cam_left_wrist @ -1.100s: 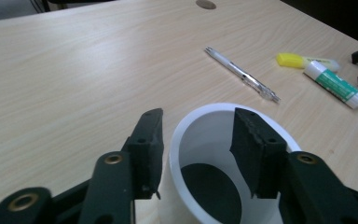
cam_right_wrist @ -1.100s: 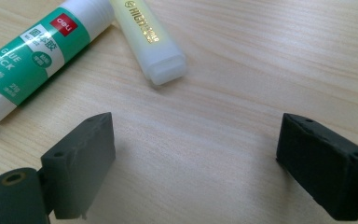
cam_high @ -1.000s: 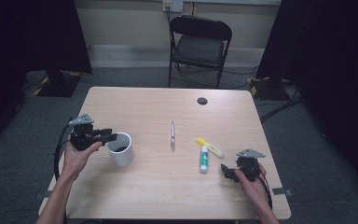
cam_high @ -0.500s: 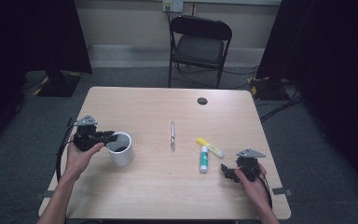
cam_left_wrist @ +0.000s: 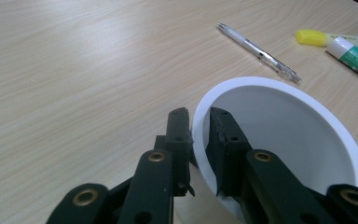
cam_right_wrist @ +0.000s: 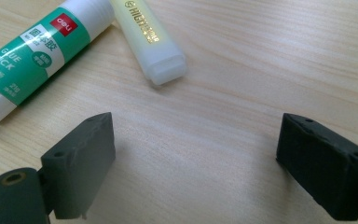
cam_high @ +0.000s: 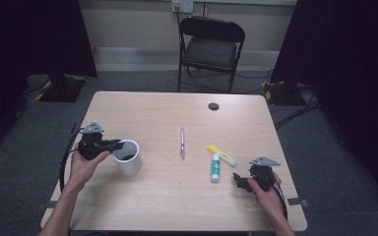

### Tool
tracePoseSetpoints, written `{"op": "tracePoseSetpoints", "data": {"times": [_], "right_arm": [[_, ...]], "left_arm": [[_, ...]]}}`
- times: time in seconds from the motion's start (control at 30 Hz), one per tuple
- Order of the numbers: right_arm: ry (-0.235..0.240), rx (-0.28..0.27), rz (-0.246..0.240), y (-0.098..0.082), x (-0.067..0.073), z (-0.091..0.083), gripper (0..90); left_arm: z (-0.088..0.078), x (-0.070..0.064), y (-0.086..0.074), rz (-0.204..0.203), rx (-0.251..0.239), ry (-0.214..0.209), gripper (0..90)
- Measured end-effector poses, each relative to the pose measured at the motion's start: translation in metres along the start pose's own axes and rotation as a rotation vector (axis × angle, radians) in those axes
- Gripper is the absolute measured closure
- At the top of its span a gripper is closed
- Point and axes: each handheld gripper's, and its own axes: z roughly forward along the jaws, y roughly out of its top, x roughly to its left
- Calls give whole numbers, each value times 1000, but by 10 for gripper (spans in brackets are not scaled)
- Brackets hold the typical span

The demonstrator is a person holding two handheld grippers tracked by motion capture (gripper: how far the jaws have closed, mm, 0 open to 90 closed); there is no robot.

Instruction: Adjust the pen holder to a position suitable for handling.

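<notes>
White cup (cam_high: 128,157), rim between left hand-held gripper (cam_left_wrist: 199,122) pads

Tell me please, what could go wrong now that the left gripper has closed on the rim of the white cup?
1. The left gripper pinches only the thin wall of the white cup, one jaw inside and one outside, so the cup may tilt or slip when lifted.
2. The pen lies close beside the cup; a swinging cup could knock it.
3. The right gripper stands open near the glue stick and could nudge it.
</notes>
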Motion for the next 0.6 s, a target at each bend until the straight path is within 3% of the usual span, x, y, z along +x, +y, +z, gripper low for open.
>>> {"op": "tracePoseSetpoints", "data": {"times": [0.6], "right_arm": [[0,0,0,0,0,0,108]], "left_arm": [[3,-8,2,20,11,-32,791]]}}
